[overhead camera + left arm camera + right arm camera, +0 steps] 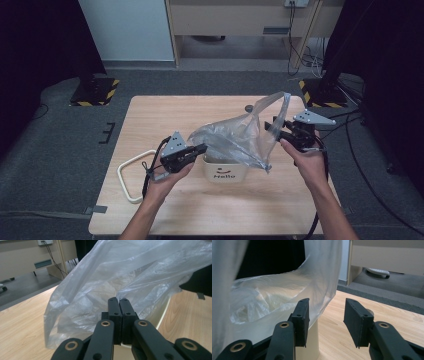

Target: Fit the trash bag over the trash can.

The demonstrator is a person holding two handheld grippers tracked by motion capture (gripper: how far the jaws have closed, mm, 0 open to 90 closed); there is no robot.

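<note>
A small white bin marked "Hello" stands near the middle of the wooden table, and a clear plastic bag billows up out of it, not yet seated around the rim. It looks like the lining step: the bag is being spread over the bin's mouth.

On the bin's left side, the left gripper has its jaws pressed together with a fold of the bag pinched between them; in its own view the film bunches right at the closed tips.

On the bin's right side, the right gripper stands with its jaws apart. Its own view has the bag's edge lying against the outside of one jaw, with nothing between the pads.

Next, I'd judge, the right gripper needs to catch that loose edge and draw it down over the far side of the rim while the left keeps its hold.

A cream-coloured loop lies on the table well left of the bin.
</note>
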